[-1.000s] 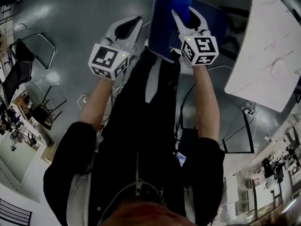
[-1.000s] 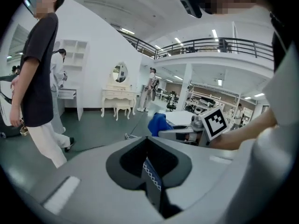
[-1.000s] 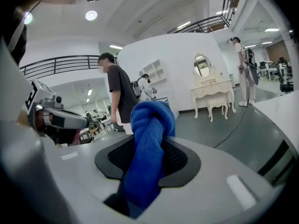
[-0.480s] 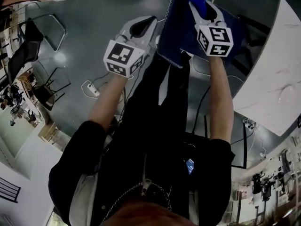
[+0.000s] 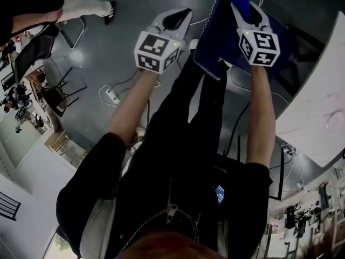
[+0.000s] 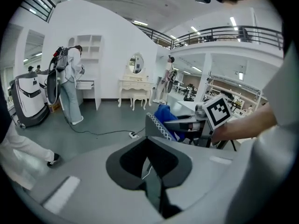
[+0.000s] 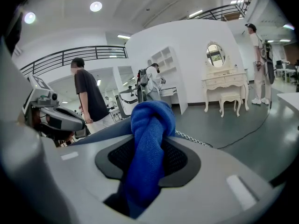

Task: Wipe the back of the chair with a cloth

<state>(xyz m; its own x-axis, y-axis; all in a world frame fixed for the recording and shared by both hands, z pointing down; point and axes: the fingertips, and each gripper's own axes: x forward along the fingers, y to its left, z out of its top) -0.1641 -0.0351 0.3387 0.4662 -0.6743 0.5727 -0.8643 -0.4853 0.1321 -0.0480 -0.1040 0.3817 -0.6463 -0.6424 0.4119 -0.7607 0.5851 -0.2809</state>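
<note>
Open floor [image 5: 124,20] beside chair back [image 5: 213,42]

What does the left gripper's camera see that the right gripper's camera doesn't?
Only the left gripper view shows the right gripper from outside, with its marker cube. It also shows the left gripper with its own jaws together and nothing between them.

Only the right gripper view shows the blue cloth up close, clamped between the right gripper's jaws, and the left gripper from outside.

Both show the blue cloth, the chair back with its stitched edge, and the white dressing table with an oval mirror.
</note>
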